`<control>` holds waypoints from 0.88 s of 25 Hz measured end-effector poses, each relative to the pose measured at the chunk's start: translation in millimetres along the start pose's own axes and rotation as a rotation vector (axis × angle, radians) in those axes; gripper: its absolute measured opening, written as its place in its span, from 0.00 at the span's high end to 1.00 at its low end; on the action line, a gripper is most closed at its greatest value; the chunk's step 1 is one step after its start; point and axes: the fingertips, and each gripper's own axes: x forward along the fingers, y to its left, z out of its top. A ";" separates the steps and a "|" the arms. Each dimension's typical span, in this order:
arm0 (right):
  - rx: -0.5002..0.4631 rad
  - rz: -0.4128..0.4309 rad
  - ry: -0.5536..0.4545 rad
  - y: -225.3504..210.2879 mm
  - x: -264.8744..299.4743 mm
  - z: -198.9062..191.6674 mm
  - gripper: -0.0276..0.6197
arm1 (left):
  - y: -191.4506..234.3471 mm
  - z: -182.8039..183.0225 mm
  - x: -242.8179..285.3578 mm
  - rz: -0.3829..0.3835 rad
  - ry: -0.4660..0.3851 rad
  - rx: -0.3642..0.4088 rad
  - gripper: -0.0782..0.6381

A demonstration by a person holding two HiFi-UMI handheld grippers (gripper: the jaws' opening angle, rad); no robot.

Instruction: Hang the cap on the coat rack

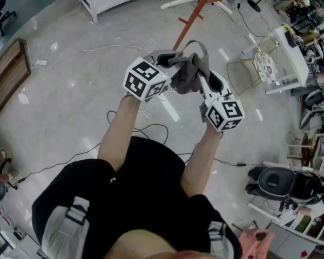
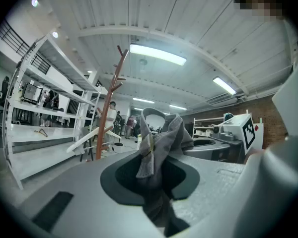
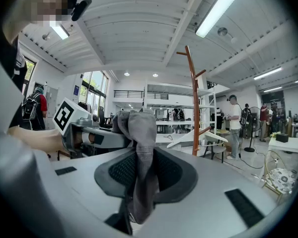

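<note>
The cap [image 1: 188, 72] hangs bunched between both hands: the left gripper [image 1: 164, 58] and right gripper [image 1: 211, 82] each have their fingers clamped on its cloth. The rack [image 1: 190, 15] stands upright straight ahead beyond them, seemingly nearer the left gripper.

In the head view the cap [image 1: 190, 73] sits at upper centre. It is clamped by the left hand-held gripper [image 1: 164, 62] on its left and the right hand-held gripper [image 1: 207, 80] on its right. The coat rack [image 1: 197, 12] stands beyond them, toward the top edge. A chair [image 1: 263, 65] stands at the right on the floor [image 1: 70, 90].
</note>
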 end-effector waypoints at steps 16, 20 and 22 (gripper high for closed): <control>0.055 -0.102 0.053 -2.6 23.3 -14.6 0.83 | 17.6 -16.3 -5.7 -0.021 0.015 -0.057 0.82; 0.061 -0.068 0.056 -4.9 45.1 -17.9 0.83 | 42.0 -17.6 -3.6 0.021 0.016 -0.067 0.82; 0.072 -0.045 0.062 -7.9 57.4 -23.2 0.83 | 55.9 -20.9 -0.8 0.047 0.020 -0.078 0.82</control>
